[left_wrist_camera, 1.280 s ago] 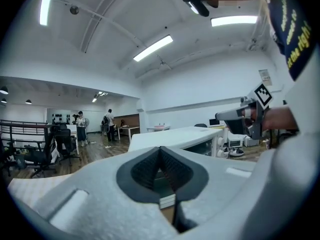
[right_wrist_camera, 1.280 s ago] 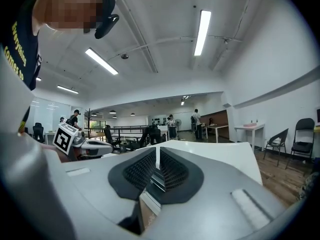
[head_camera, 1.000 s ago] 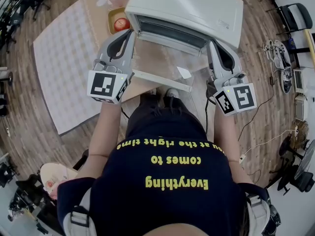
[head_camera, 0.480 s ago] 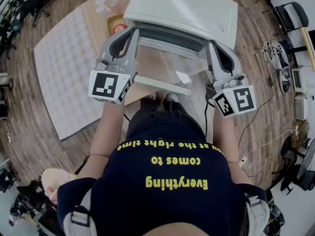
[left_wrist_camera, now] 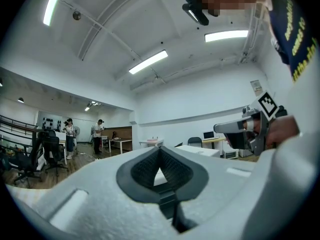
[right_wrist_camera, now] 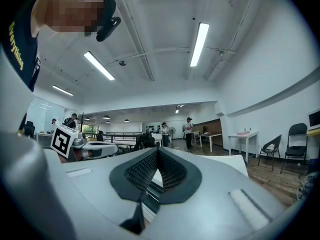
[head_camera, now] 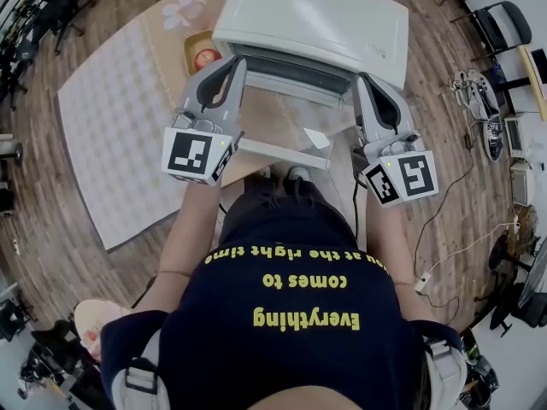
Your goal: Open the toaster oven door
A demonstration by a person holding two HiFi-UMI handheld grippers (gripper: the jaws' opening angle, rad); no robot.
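The white toaster oven (head_camera: 316, 15) stands at the top of the head view. Its glass door (head_camera: 278, 118) lies folded down toward me, with the white handle bar (head_camera: 286, 154) at its near edge. My left gripper (head_camera: 235, 62) is at the left end of the oven's opening, jaws shut and empty. At the right end my right gripper (head_camera: 362, 80) is likewise shut on nothing. In the left gripper view the pads meet at the tips of the left gripper (left_wrist_camera: 160, 150), with the right gripper (left_wrist_camera: 245, 129) off to the side. The right gripper view shows the right gripper (right_wrist_camera: 157, 152) shut.
A red fruit in a yellow bowl (head_camera: 203, 56) sits left of the oven, just beyond my left gripper. A pale patterned mat (head_camera: 111, 101) covers the surface to the left. Cables and a power strip (head_camera: 479, 88) lie on the wooden floor at right. People and desks stand far off.
My left gripper has shifted a little right and up the picture, closer to the oven's left corner. The door stays lowered and the right gripper holds its place.
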